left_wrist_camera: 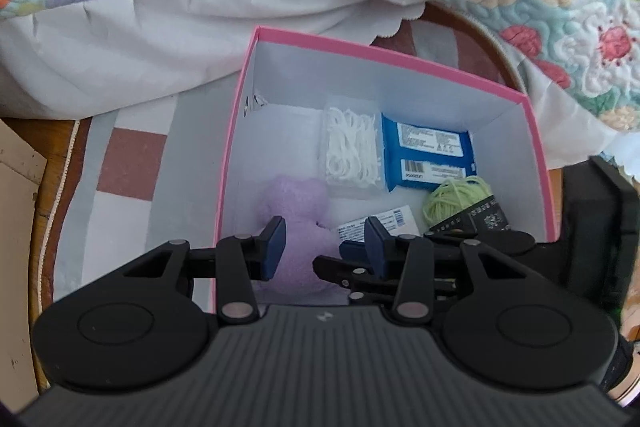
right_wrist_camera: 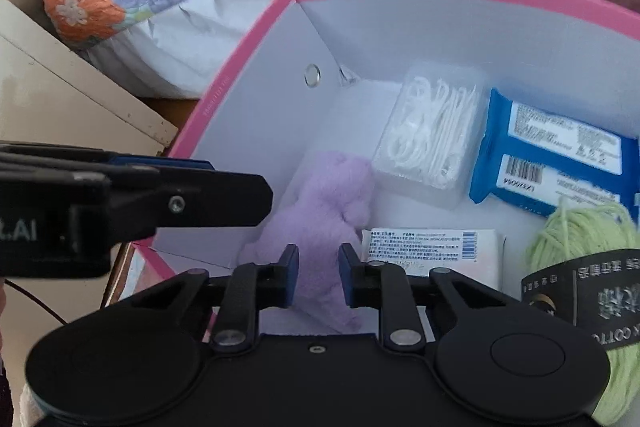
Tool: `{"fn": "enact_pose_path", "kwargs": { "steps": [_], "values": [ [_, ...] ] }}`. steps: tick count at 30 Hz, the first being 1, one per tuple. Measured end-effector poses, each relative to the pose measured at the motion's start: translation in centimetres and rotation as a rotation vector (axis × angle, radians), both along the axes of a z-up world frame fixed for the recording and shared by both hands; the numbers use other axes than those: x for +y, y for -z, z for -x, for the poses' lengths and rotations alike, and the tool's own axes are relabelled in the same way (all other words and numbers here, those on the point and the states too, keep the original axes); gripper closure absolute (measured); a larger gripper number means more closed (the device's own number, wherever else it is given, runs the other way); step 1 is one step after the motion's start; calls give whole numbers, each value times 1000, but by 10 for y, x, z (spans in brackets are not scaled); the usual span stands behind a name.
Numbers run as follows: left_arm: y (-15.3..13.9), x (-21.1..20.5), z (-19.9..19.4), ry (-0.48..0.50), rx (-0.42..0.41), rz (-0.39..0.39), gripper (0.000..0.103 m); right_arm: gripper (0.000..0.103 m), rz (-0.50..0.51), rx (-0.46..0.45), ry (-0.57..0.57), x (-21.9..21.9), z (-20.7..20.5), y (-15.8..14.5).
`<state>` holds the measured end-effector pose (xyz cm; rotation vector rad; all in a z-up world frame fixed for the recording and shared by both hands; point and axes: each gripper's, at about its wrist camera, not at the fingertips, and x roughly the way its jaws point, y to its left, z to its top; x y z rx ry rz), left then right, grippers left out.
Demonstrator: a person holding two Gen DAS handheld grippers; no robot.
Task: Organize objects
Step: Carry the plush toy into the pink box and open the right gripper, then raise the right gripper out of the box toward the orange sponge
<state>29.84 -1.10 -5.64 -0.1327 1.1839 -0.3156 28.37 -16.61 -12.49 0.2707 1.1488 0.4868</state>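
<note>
Purple plush toy [right_wrist_camera: 320, 211] lies on floor of pink box [right_wrist_camera: 240, 67], near wall at 7 o'clock. Soft, light, compressible; best grip looks mid-body. Right gripper [right_wrist_camera: 319, 275] narrowed on plush body, pads pressing fuzz. Left gripper [left_wrist_camera: 326, 247] narrow, straddling plush, contact unclear. Floss-pick case [right_wrist_camera: 432, 131] at 1 o'clock, yarn ball [right_wrist_camera: 580, 231] at 3.

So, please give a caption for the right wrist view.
Right tongs closed on purple plush toy inside pink box.
</note>
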Motion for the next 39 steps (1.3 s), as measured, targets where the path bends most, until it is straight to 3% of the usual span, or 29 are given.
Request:
{"fn": "enact_pose_path", "kwargs": {
  "steps": [5, 10, 14, 17, 21, 27, 32, 39],
  "values": [
    [-17, 8, 21, 10, -28, 11, 61, 71, -18, -118, 32, -16, 37, -43],
    [-39, 23, 43, 18, -70, 63, 59, 68, -69, -161, 95, -43, 78, -82],
    [-55, 30, 62, 34, -94, 66, 58, 56, -47, -234, 97, -46, 105, -113],
    [-67, 33, 77, 54, -108, 57, 53, 39, -18, -262, 76, -42, 123, -129],
    [-79, 36, 90, 102, -108, 10, 49, 36, 88, -233, 0, -30, 137, -150],
    [-95, 45, 109, 130, -121, 10, 42, 27, 230, -274, -117, -19, 164, -183],
    [-96, 45, 127, 163, -124, 10, 37, 17, 217, -335, -165, -6, 191, -185],
    [-61, 56, 143, 141, -103, 66, 37, 16, 152, -348, -177, 12, 215, -151]
  ]
}}
